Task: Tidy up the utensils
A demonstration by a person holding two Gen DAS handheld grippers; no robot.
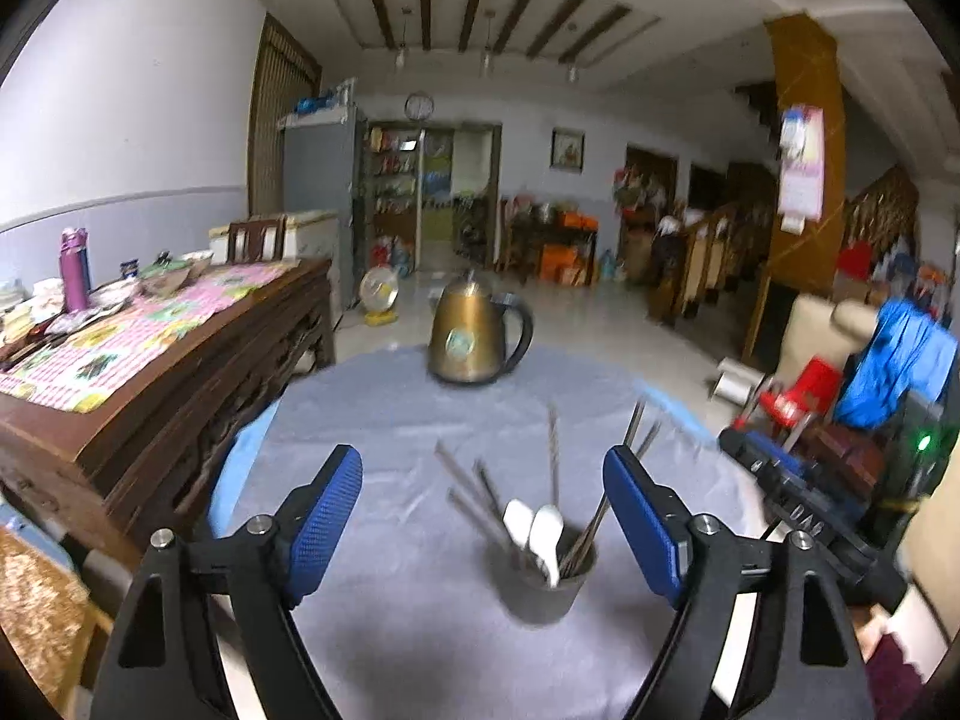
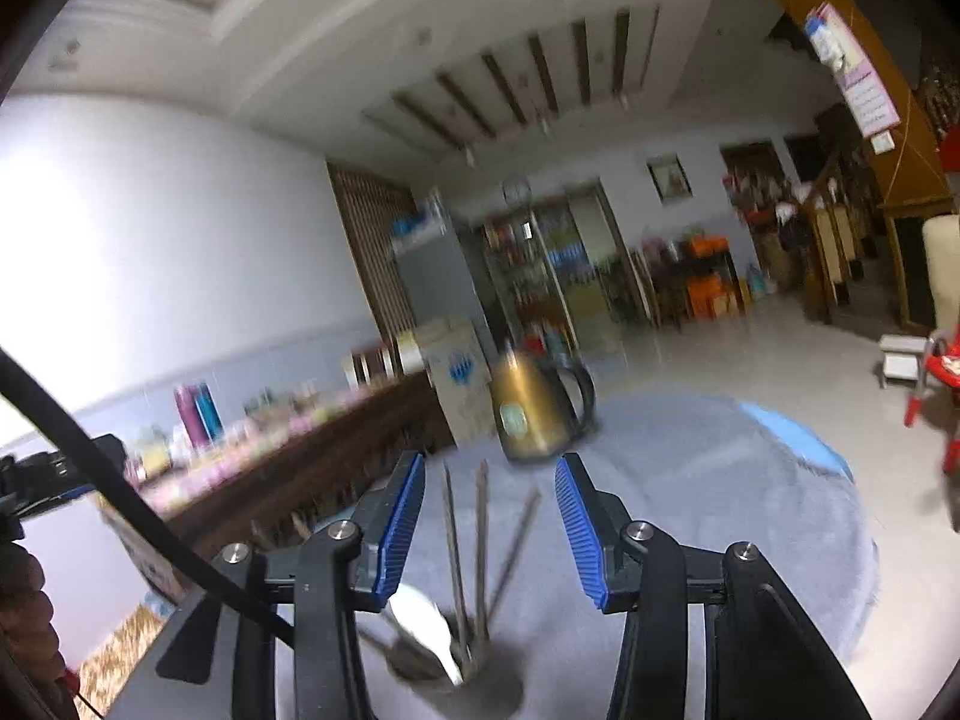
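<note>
Chopsticks (image 1: pixel 555 468), apparently upright, in cup (image 1: pixel 549 582)

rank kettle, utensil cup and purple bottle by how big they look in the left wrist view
1. kettle
2. utensil cup, nearer the camera, so its true size is unsure
3. purple bottle, far off

Glossy brass-toned kettle (image 1: pixel 474 330) (matt cloth (image 1: pixel 384 402))

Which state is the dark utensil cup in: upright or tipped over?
Upright. The cup stands on its base on the grey cloth, with chopsticks and white spoons pointing upward.
</note>
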